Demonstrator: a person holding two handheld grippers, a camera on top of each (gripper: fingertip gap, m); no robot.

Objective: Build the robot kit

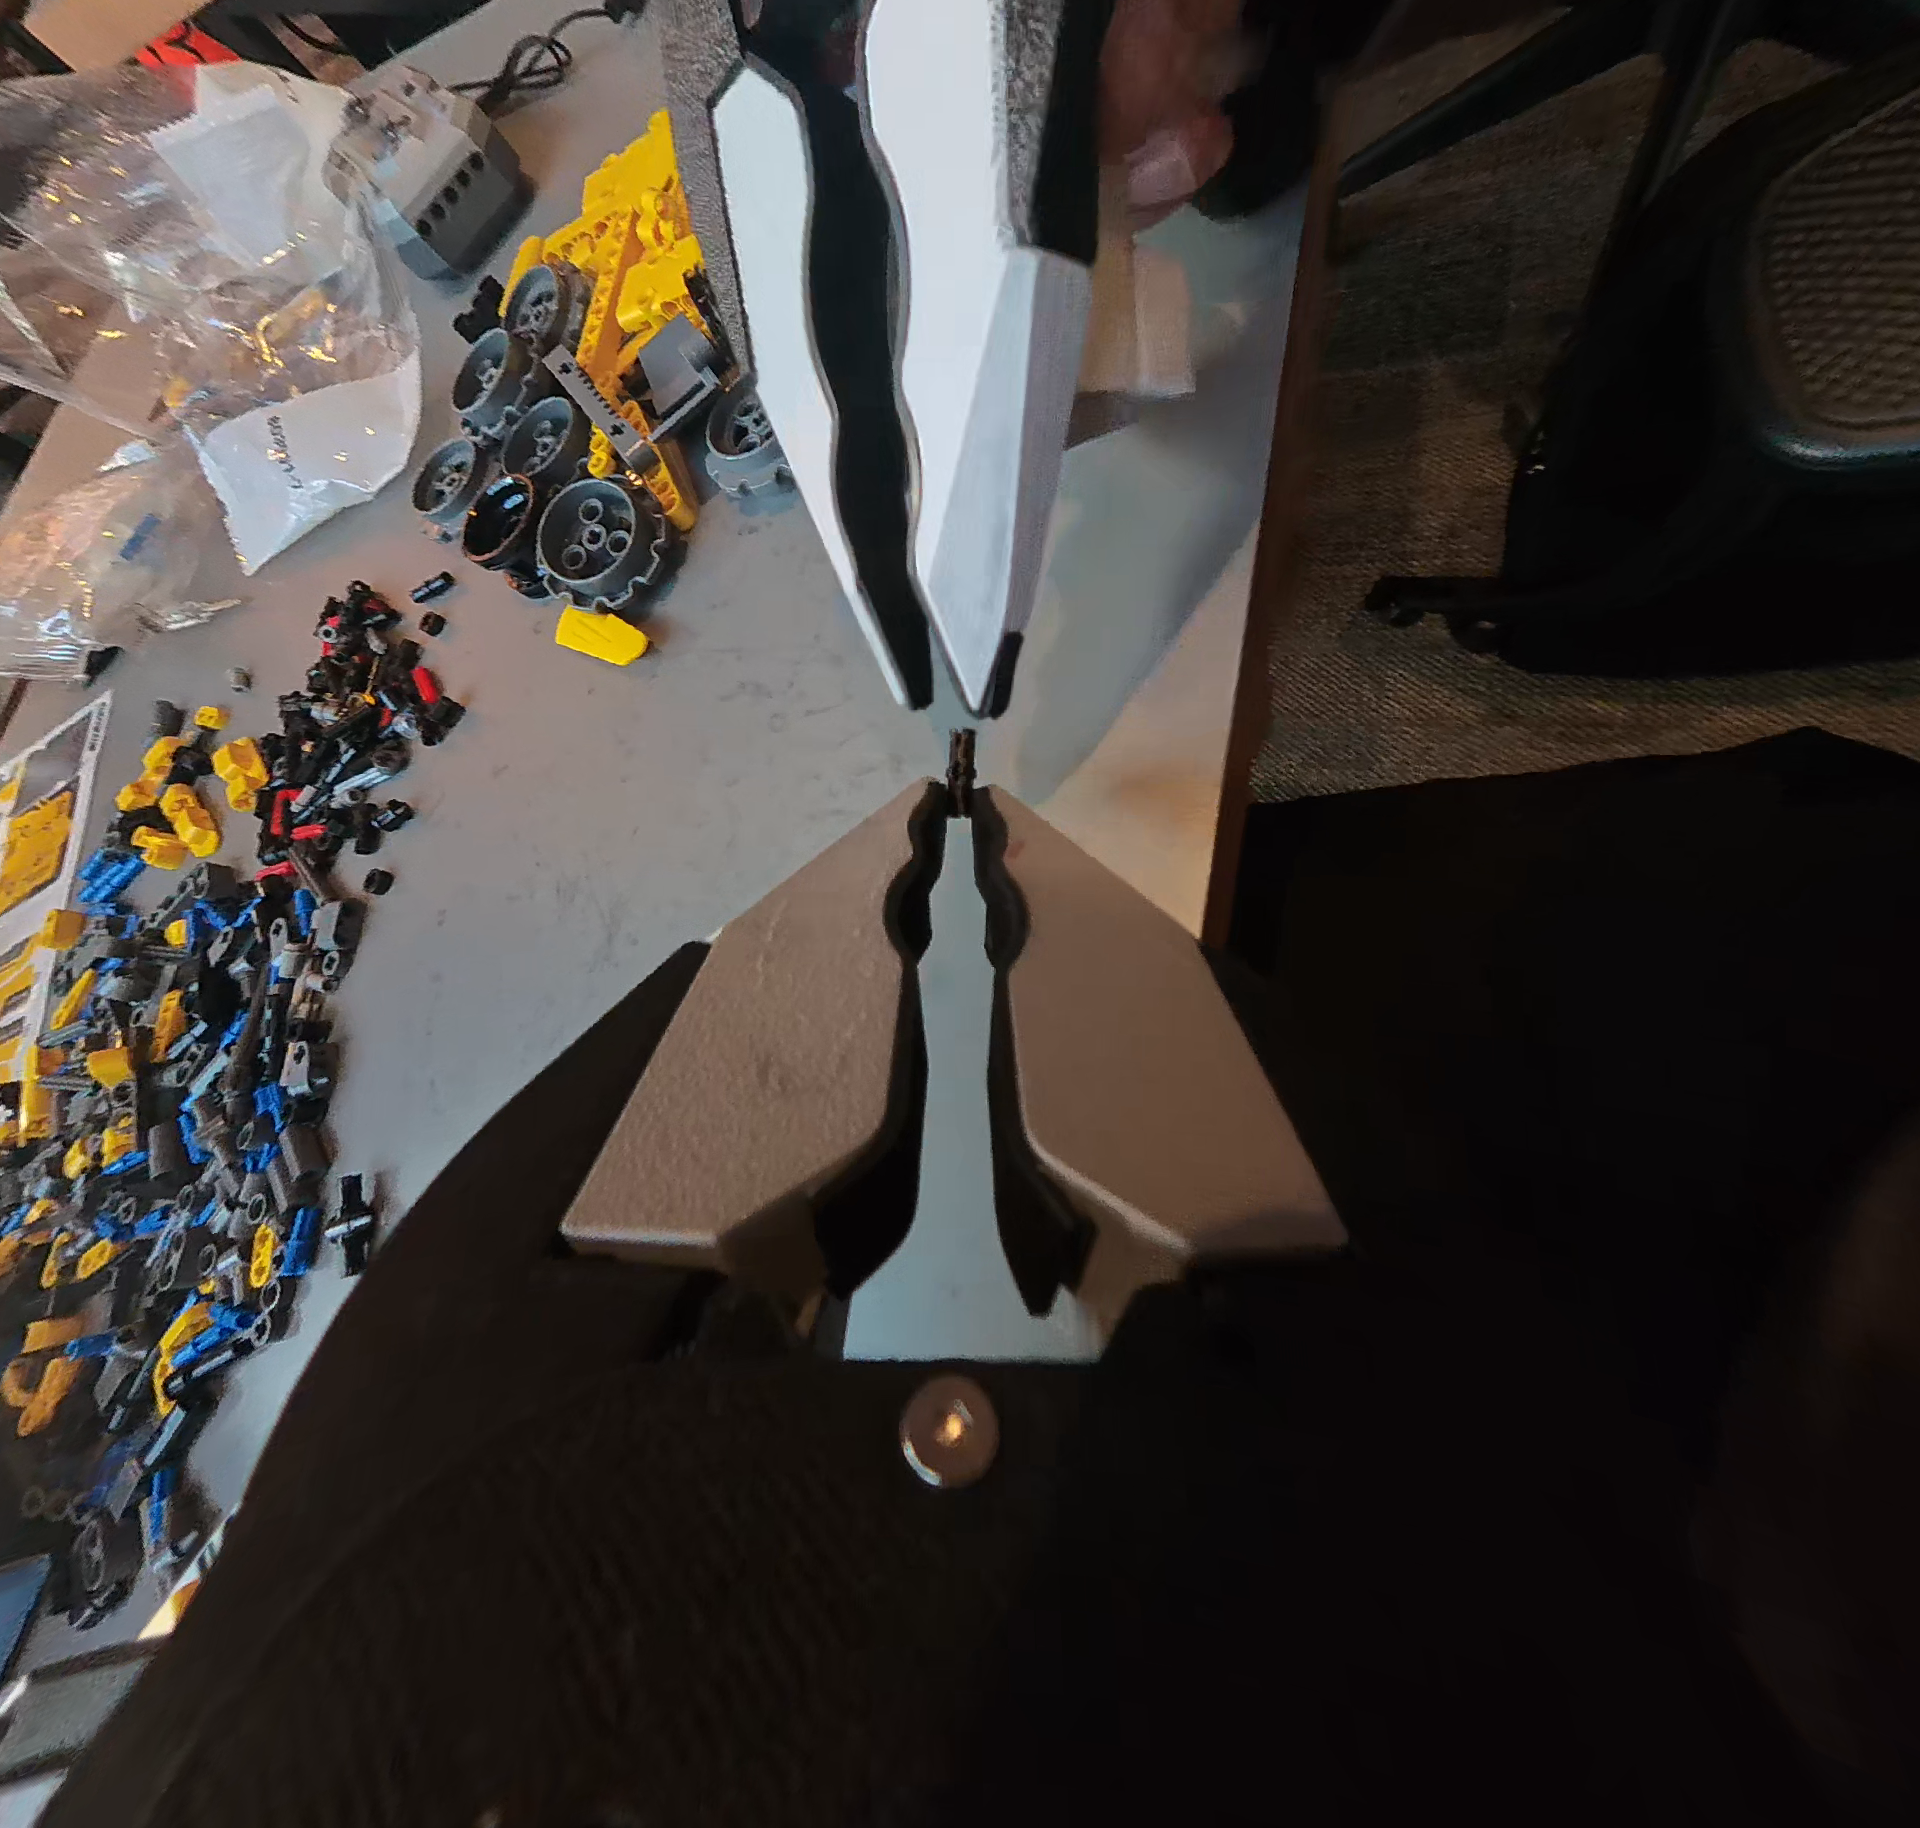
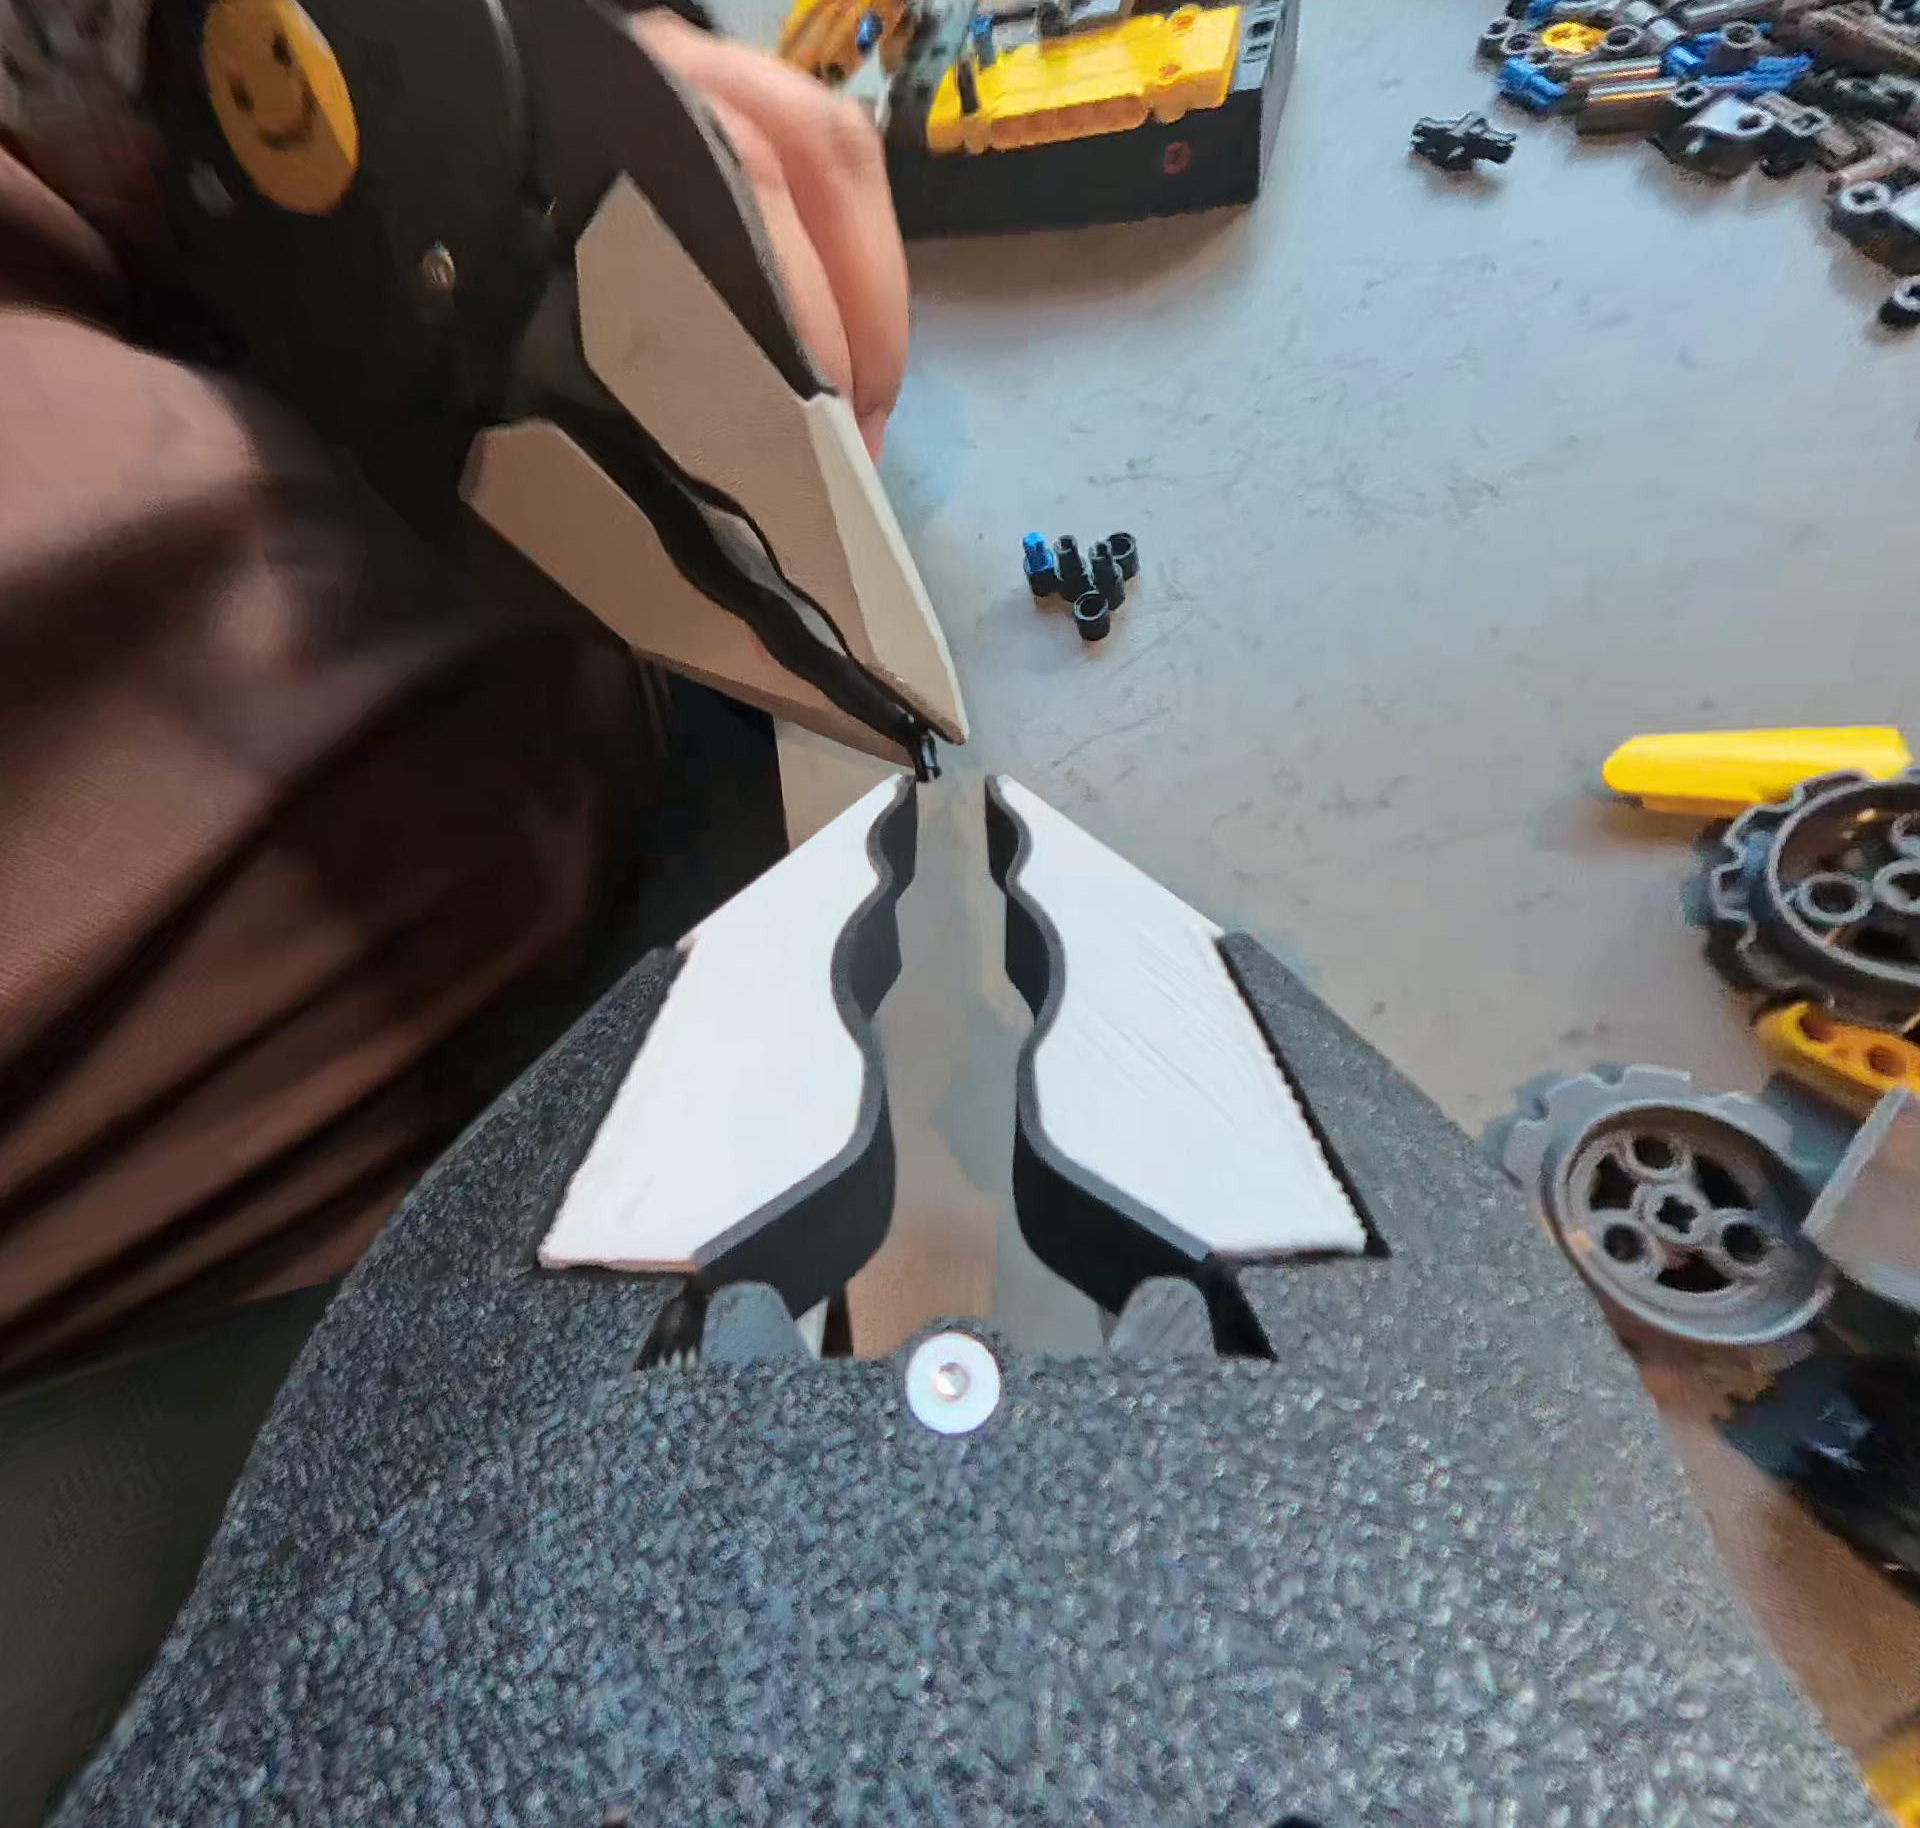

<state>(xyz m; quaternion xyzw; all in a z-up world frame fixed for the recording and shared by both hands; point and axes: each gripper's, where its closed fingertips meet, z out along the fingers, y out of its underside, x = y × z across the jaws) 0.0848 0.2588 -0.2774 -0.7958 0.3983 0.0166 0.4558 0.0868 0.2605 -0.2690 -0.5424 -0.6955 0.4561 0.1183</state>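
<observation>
My left gripper (image 1: pixel 961 804), with grey-beige fingers, is shut on a small black pin (image 1: pixel 963 762) that sticks out past its tips above the grey table (image 1: pixel 644 843). My right gripper (image 1: pixel 954 704), with white fingers, points at it from above, its tips just short of the pin and a little apart. In the right wrist view my right gripper (image 2: pixel 951 786) is open with a narrow gap and empty. There the left gripper (image 2: pixel 930 739) comes in from the upper left, and the pin (image 2: pixel 924 762) sits right by my left fingertip.
A part-built yellow vehicle (image 1: pixel 623 324) with grey wheels, a pile of small black, blue and yellow pieces (image 1: pixel 208 999) and clear plastic bags (image 1: pixel 156 220) lie to the left. A black connector cluster (image 2: pixel 1086 578) lies ahead. The table edge (image 1: pixel 1247 635) and a black chair (image 1: pixel 1766 376) are to the right.
</observation>
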